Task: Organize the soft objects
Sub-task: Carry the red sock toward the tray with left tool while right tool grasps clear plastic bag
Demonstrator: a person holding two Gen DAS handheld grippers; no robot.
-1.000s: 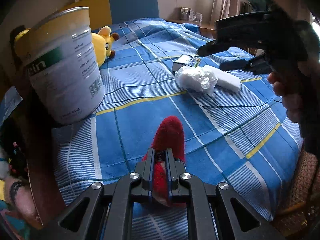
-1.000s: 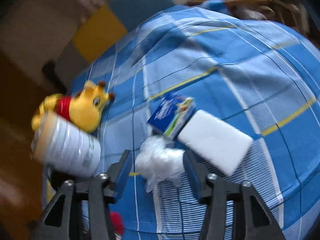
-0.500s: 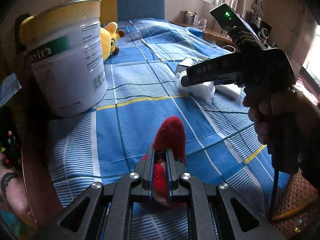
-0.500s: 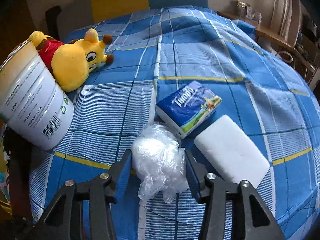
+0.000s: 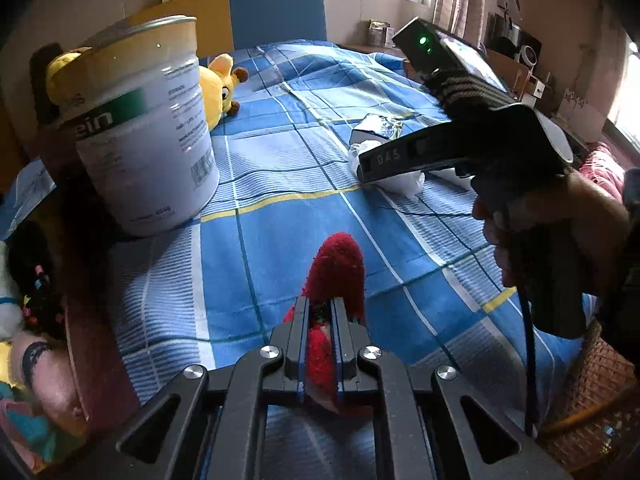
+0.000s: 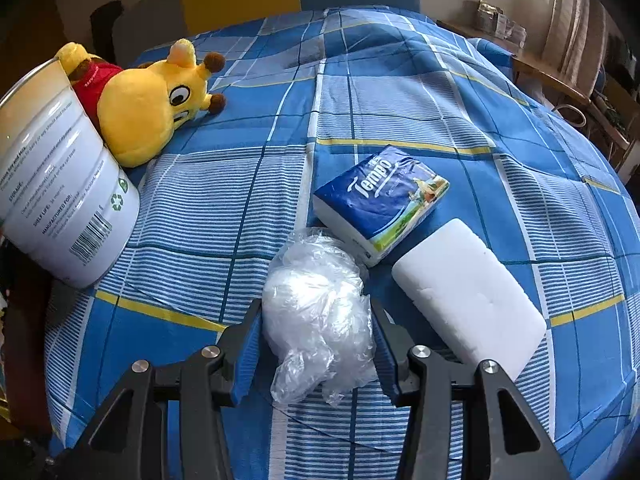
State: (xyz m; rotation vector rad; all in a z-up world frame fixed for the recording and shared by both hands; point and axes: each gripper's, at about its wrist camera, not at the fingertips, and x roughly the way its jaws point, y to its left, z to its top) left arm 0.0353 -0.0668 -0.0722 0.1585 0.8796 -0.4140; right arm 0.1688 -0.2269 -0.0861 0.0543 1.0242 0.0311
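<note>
My left gripper (image 5: 320, 312) is shut on a red plush toy (image 5: 336, 268) and holds it just above the blue checked cloth (image 5: 272, 248). My right gripper (image 6: 316, 320) is open, its jaws on either side of a crumpled clear plastic bag (image 6: 316, 312) that lies on the cloth; in the left wrist view it (image 5: 362, 166) hides most of the bag (image 5: 404, 182). A white sponge block (image 6: 468, 296) and a blue tissue pack (image 6: 380, 208) lie right of the bag. A yellow plush giraffe (image 6: 148, 120) lies at the back left.
A large white tin (image 5: 148, 132) stands on the cloth at the left, also in the right wrist view (image 6: 60, 192). A blue and yellow chair back (image 5: 276, 12) is behind the table. A wicker basket (image 5: 592, 400) sits past the right edge.
My right gripper has come down and forward around the plastic bag, which now sits deeper between the jaws. My left gripper has kept hold of the red plush, barely shifting.
</note>
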